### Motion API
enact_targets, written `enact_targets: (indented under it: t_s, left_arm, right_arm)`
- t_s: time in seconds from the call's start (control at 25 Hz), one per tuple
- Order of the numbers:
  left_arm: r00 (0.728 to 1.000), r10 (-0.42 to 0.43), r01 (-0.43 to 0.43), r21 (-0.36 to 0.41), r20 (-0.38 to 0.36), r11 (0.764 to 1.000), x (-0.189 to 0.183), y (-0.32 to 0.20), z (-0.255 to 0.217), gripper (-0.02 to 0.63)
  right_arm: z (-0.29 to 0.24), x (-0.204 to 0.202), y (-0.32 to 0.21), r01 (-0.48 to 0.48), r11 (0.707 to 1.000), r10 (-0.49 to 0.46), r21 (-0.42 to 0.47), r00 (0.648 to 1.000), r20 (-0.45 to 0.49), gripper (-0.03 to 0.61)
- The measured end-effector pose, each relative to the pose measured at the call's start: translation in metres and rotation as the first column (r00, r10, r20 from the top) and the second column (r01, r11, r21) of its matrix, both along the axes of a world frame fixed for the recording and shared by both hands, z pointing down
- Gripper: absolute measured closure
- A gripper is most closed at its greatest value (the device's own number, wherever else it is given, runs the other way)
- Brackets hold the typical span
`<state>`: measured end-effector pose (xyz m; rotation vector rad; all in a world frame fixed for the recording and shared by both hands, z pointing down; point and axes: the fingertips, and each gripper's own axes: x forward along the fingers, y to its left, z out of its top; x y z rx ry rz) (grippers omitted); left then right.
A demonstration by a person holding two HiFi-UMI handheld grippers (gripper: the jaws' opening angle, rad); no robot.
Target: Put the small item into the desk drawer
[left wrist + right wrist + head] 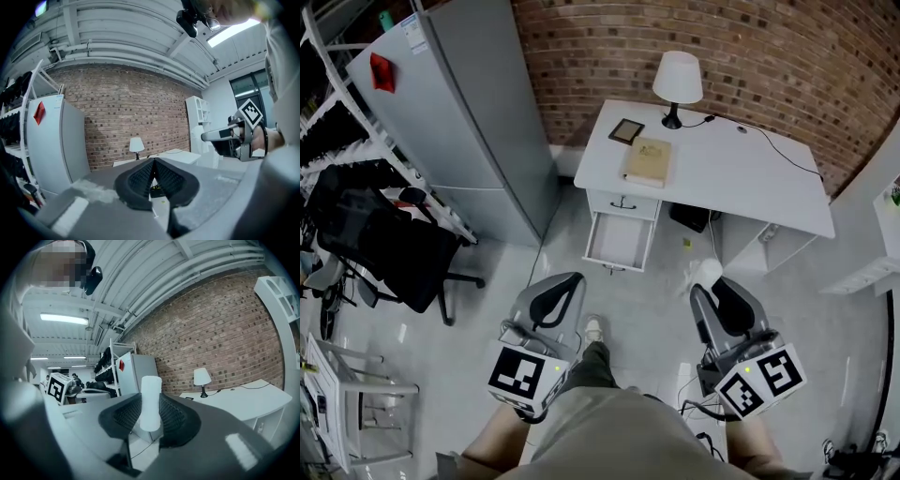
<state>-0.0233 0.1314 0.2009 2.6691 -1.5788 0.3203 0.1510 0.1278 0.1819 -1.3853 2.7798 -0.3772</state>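
Standing on a pale grey floor (642, 298), a person faces a white rectangular desk (741, 173) set against a red brick wall (581, 56). The right gripper (711, 287) is clenched on a small white matte cylinder (151, 401) with plain smooth sides and a flat top with softly rounded edges. In the right gripper view the cylinder stands upright between the two black ribbed pads (126, 416). Its long axis runs top to bottom across the jaws, and its upper end rises clear above them. In the head view it shows only as a pale blur at the jaw tips, out over the floor and well apart from the desk. The left gripper (555, 289) has its jaws pressed together at the tips with nothing between them. A shallow white desk drawer (619, 242) is pulled out under the desk's left end. A white-shaded table lamp (677, 80) stands at the desk's back edge, and a tan book (647, 161) lies near its front left corner.
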Motion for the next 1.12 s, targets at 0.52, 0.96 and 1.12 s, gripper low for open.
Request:
enact_targets:
  t_s: [0.52,0.96,1.12]
  left_arm:
    - [0.993,0.114,-0.109,-0.147,0.028,0.983,-0.056,-0.175,0.082,0.611]
    - [0.973,0.231,-0.213,-0.335,0.014,0.918,-0.067,-0.296,0.200,0.611]
    - [0.971,0.238,-0.222,-0.398,-0.009,0.890,-0.063,-0.322,0.247,0.611]
  right_arm:
    - [0.088,-0.072,-0.169,-0.096,0.971,0.091,-0.221,0.995,-0.030,0.457]
    - [0.236,-0.085,-0.290,-0.257,0.863,0.219,-0.434,0.966,-0.137,0.456]
    - [0.302,-0.079,-0.318,-0.281,0.811,0.224,-0.514,0.959,-0.172,0.456]
